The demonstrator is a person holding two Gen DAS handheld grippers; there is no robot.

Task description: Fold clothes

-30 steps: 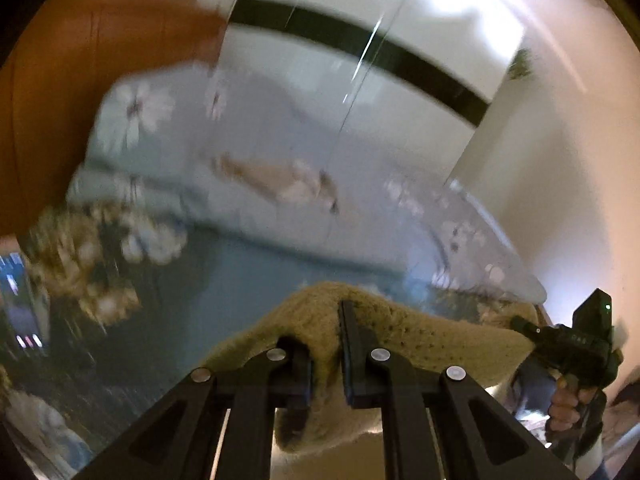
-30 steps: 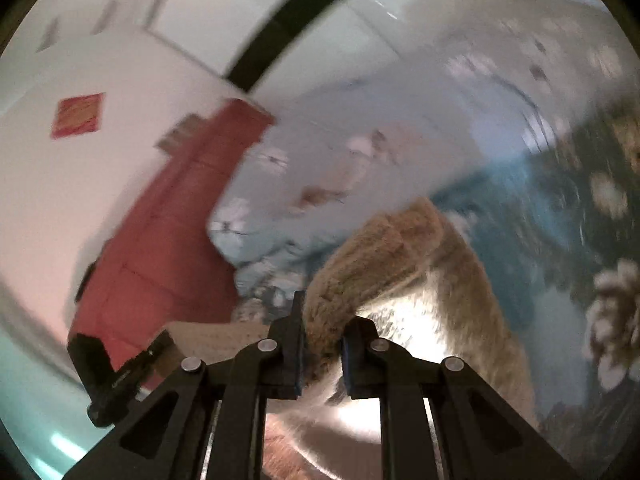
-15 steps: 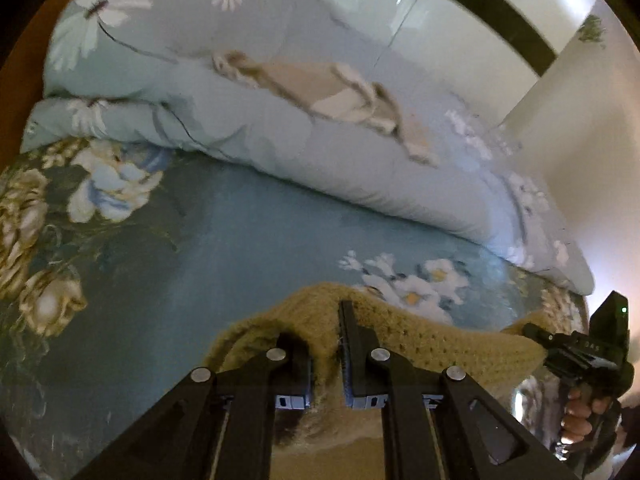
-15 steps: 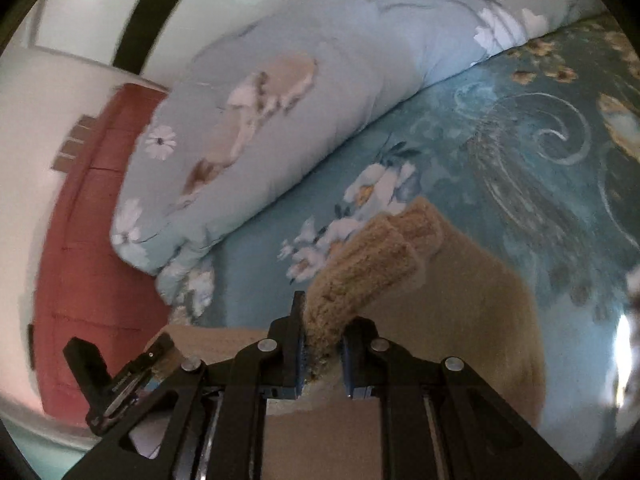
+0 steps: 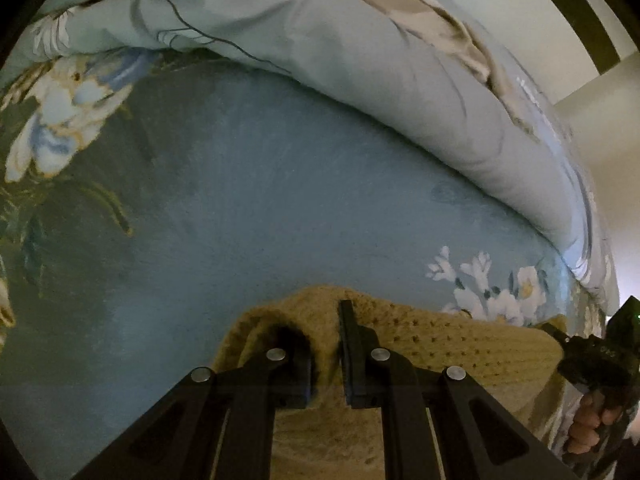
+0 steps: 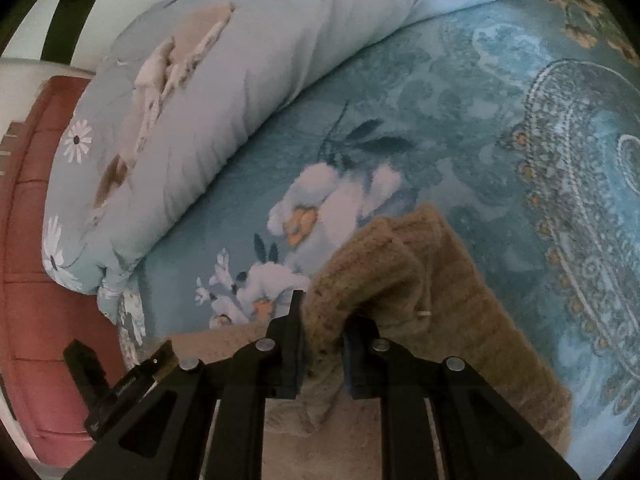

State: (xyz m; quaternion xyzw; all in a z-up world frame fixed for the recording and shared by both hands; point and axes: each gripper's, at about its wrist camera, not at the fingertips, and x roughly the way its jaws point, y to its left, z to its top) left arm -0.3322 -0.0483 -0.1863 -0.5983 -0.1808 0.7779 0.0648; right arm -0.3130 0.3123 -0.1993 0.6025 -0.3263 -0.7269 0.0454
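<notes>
A tan knitted sweater [image 5: 460, 344] lies low over the blue floral bedspread [image 5: 280, 208]. My left gripper [image 5: 326, 344] is shut on its ribbed edge near one corner. My right gripper [image 6: 320, 340] is shut on the other corner of the sweater [image 6: 400, 264], where the knit bunches up between the fingers. The right gripper [image 5: 592, 356] and the hand holding it show at the right edge of the left wrist view. The left gripper [image 6: 116, 384] shows at the lower left of the right wrist view.
A rolled pale blue duvet [image 5: 360, 60] with daisy print runs along the far side of the bed, a beige cloth [image 5: 452, 28] lying on it. A red padded headboard [image 6: 36, 300] stands at the left in the right wrist view. The bedspread [image 6: 500, 140] stretches ahead.
Both grippers have come down and forward toward the bed, still holding the sweater. The wall and headboard have dropped out of the left view; the bedspread now fills both views.
</notes>
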